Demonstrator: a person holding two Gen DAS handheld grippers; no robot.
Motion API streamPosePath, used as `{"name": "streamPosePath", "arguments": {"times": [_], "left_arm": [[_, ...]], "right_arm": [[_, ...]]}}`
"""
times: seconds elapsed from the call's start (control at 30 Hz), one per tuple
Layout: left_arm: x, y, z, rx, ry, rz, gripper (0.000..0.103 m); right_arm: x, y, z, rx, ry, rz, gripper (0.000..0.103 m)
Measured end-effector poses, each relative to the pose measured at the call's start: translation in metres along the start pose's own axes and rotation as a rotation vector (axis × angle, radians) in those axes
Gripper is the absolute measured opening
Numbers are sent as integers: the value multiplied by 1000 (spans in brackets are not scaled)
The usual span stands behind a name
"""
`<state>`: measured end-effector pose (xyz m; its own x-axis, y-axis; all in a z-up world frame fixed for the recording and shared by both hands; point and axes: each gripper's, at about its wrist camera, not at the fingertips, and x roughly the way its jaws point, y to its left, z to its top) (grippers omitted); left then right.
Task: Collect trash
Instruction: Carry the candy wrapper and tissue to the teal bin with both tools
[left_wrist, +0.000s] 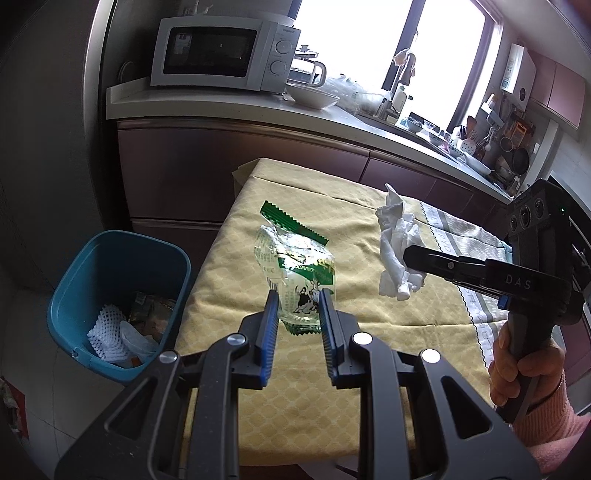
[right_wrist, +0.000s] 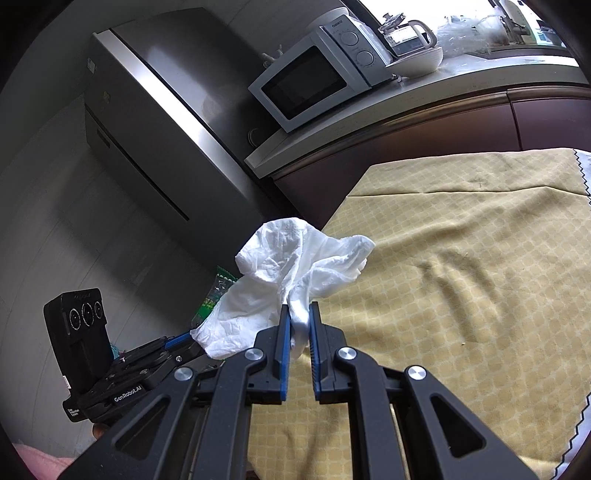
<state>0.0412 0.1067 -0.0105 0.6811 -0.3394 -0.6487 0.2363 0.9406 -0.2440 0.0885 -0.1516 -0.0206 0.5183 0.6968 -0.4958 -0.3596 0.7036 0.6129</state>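
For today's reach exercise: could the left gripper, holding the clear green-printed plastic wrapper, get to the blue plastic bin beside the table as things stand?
Probably yes. The left gripper grips the clear green-printed plastic wrapper, and the blue plastic bin stands open-topped beside the table's yellow cloth, with nothing visible between them.

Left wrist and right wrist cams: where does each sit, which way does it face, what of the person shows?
Left wrist: on the left gripper, looking down its fingers at the plastic wrapper it grips, the blue bin left; right hand shows.
Right wrist: on the right gripper, facing the fridge, gripping the white tissue.
Shared: each sees the other gripper, the yellow tablecloth, the microwave.
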Motion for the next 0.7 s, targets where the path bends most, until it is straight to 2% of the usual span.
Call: {"name": "streamPosePath", "arguments": {"times": [0.7], "left_arm": [[-14,27,0,-44,-23,38,22]], "right_arm": [[41,23,6,-46,55,33,8]]}}
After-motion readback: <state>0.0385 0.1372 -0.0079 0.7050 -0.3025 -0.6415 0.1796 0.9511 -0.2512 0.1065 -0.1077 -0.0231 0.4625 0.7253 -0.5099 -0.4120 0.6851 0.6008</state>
